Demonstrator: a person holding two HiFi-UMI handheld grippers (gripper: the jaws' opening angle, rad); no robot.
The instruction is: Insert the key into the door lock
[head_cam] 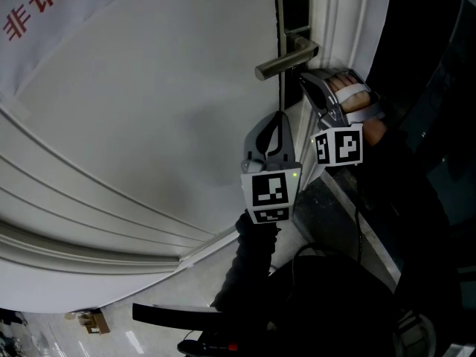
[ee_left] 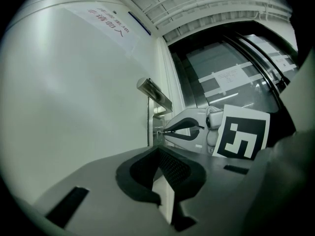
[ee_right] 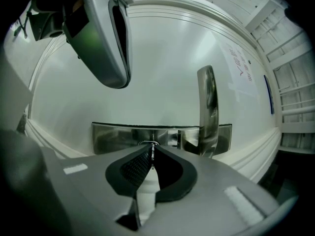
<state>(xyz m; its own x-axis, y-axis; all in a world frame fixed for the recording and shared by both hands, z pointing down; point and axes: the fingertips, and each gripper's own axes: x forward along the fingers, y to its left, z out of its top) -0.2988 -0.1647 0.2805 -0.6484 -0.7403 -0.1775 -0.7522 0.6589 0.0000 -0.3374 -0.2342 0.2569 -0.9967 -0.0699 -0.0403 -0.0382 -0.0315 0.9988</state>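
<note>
On the white door (head_cam: 149, 103), a metal lock plate (ee_right: 113, 134) carries a lever handle (ee_right: 209, 107). My right gripper (ee_right: 152, 150) is shut on a thin metal key (ee_right: 153, 154), whose tip sits at the keyhole (ee_right: 149, 143) in the plate. In the left gripper view the key (ee_left: 170, 130) points from the right gripper (ee_left: 167, 130) at the keyhole (ee_left: 158, 131), below the handle (ee_left: 155, 95). In the head view the right gripper (head_cam: 303, 76) is just under the handle (head_cam: 286, 60). My left gripper (head_cam: 281, 117) hangs lower beside the door, shut with nothing in it.
The door frame's white moulding (head_cam: 338, 21) runs along the right of the lock. A red-lettered paper notice (head_cam: 44, 6) is stuck high on the door. Dark glass panels (ee_left: 236, 77) stand beyond the frame. Curved mouldings (head_cam: 89, 222) cross the door's lower part.
</note>
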